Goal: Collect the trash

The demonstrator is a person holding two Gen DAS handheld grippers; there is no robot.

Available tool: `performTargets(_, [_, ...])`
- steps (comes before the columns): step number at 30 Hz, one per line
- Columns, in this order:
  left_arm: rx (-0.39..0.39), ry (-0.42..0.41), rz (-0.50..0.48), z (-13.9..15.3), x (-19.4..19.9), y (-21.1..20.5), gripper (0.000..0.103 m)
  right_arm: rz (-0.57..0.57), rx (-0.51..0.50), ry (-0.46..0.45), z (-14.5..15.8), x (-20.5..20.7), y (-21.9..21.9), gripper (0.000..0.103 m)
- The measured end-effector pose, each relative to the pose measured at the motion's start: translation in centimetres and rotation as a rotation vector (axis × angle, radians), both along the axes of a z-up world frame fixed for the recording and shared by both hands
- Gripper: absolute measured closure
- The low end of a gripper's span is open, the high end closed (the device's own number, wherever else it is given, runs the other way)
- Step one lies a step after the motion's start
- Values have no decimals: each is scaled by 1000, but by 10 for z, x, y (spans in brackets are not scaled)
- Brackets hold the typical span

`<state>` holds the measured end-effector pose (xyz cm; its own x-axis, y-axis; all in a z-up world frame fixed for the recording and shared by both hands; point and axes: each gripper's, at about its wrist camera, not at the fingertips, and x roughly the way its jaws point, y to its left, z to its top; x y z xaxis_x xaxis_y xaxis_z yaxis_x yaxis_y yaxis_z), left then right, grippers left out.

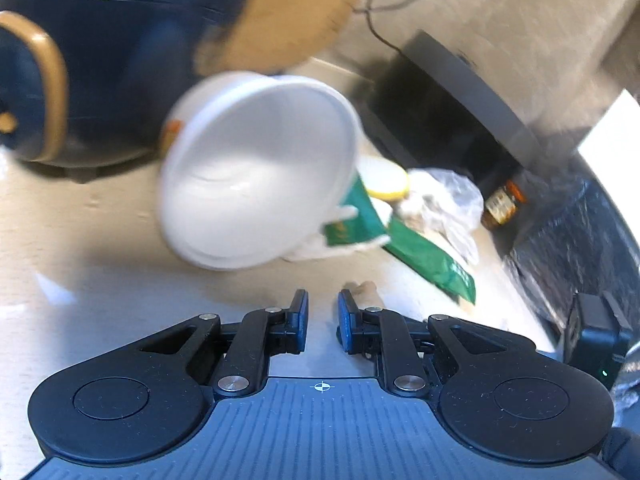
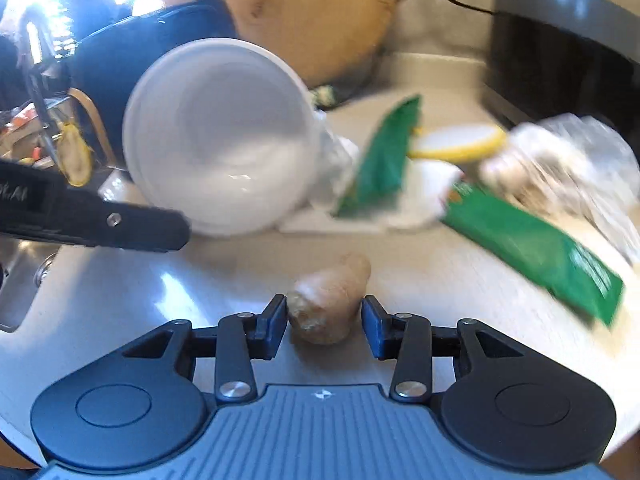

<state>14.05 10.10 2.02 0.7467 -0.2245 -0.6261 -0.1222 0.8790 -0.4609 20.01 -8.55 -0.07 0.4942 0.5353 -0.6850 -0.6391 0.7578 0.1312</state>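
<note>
Pale counter (image 2: 440, 280), ginger piece (image 2: 328, 300) between right gripper (image 2: 324, 322) jaws

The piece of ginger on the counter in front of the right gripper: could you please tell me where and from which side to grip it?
Grip the ginger across its thick middle, coming from its blunt near end. It lies lengthwise along the right gripper, narrowing toward the far tip, and the open jaws already stand on either side of it, so its long sides face the pads.

text: none legible | green packet (image 2: 532, 248) print: blurred
</note>
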Motion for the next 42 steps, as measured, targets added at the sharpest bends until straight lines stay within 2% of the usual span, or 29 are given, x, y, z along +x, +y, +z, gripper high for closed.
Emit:
performTargets(1, [18, 6, -6, -1, 3, -6, 84, -10, 7, -9, 3, -3, -7, 36])
performTargets(3, [55, 9, -11, -1, 7, -19, 84, -31, 27, -52, 10, -11, -24, 23])
performTargets(7, [127, -26, -45, 5, 16, -48, 84, -99, 1, -110, 17, -24, -59, 21])
performTargets(10, [163, -50, -117, 10, 25, -76, 83, -183, -9, -103, 11, -26, -90, 21])
performTargets(16, [299, -68, -214, 3, 47, -139, 82, -328, -5, -83, 2, -29, -139, 21])
performTargets(17, [332, -74, -213, 0, 51, -148, 78, -343, -5, -79, 1, -29, -145, 21])
performTargets(21, [551, -65, -206, -12, 57, -175, 79, -381, -20, -81, -6, -28, -160, 21])
performTargets(24, [633, -35, -199, -19, 50, -177, 78, -395, -20, -77, -9, -25, -167, 20])
performTargets(27, [711, -46, -165, -22, 43, -172, 78, -403, -13, -60, -13, -19, -168, 18])
performTargets(29, [708, -30, -143, -24, 46, -165, 76, -412, -6, -36, -14, -17, -167, 17])
performTargets(33, [658, 35, -103, -29, 53, -148, 57, -395, -9, 10, -18, -9, -160, 15])
performTargets(37, [509, 66, -54, -33, 60, -121, 57, -377, -36, -16, -13, -8, -147, 15])
performTargets(39, [479, 55, -41, -35, 61, -112, 56, -350, -30, -41, -4, -5, -140, 14])
performTargets(42, [410, 35, -79, -39, 60, -100, 59, -280, 20, -55, 20, 11, -125, 14])
